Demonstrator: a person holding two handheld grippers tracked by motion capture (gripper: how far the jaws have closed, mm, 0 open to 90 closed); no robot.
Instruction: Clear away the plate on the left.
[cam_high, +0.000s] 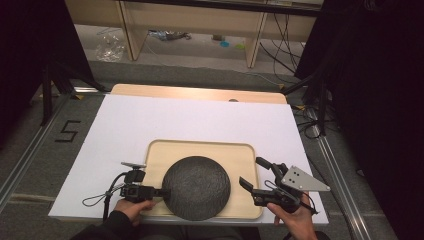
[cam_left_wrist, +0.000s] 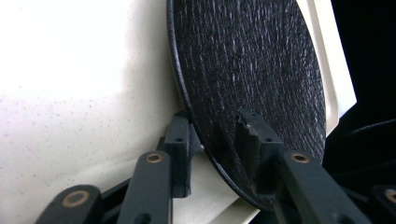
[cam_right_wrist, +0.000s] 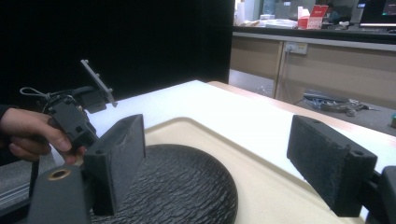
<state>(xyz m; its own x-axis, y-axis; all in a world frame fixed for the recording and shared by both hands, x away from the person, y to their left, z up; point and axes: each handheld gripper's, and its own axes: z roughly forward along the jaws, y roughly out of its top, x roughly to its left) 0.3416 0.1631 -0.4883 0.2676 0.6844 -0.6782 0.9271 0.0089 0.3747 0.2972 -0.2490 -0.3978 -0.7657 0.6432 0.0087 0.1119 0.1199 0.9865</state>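
The left gripper (cam_high: 159, 191) pinches the black disc (cam_high: 196, 187) at its 9 o'clock edge as it sits on the tray (cam_high: 200, 146), the right gripper (cam_high: 255, 177) waits wide open at 3 o'clock, so next probably comes a lift.

The disc (cam_high: 196, 187) looks matt black with a rough, ridged grain; the tray (cam_high: 200, 148) is smooth pale wood, and the table (cam_high: 150, 120) sheet is matt white.
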